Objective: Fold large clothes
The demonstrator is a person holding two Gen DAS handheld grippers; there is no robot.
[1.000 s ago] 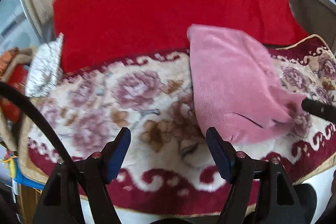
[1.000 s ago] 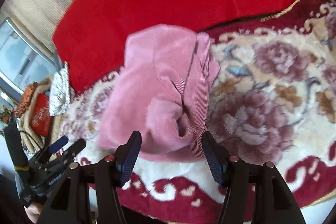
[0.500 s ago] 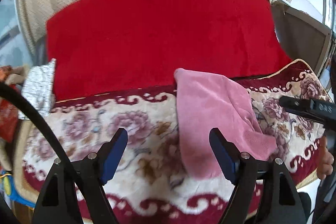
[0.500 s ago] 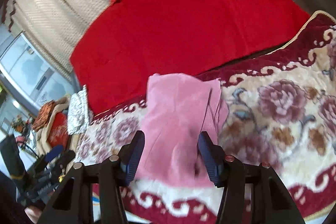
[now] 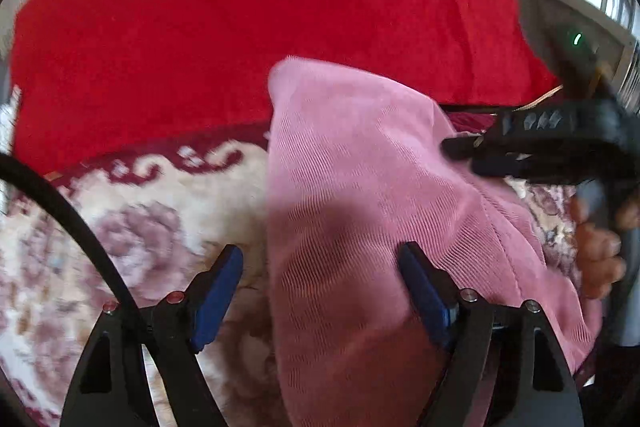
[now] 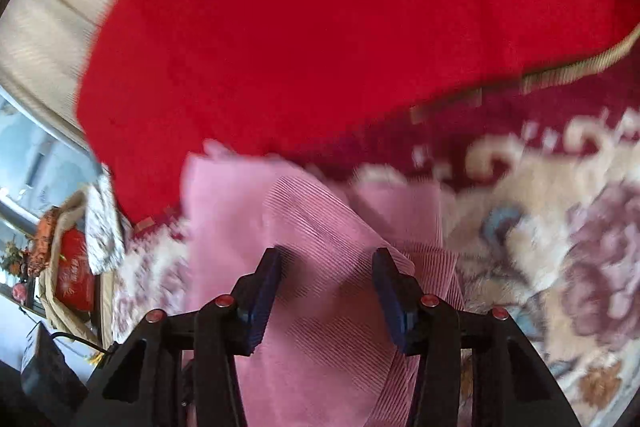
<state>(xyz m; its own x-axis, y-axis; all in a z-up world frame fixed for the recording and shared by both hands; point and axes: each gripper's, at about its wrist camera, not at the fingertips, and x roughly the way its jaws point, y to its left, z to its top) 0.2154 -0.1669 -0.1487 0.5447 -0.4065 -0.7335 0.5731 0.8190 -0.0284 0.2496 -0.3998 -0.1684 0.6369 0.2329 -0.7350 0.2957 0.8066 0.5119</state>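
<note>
— While the left gripper hangs over the pink garment, how do its jaws stand?
— Spread wide, holding nothing. The pink ribbed cloth runs between the blue pads, but neither pad visibly presses on it.

— And the right gripper?
— Its jaws are parted too, though narrower. Folded pink cloth fills the gap between them; whether the pads touch it, I cannot tell, since the picture is blurred.

— Where does the garment lie?
— On the floral blanket, cream with mauve roses and a dark red scrolled border. It is folded into a long strip whose far end reaches the red cushion behind.

— What shows farther out?
— From the left wrist view, the right gripper reaches in from the right, its tip over the garment's right side, with the person's hand on its handle. From the right wrist view, a silvery patterned bundle sits at the blanket's left edge, near a red box.
</note>
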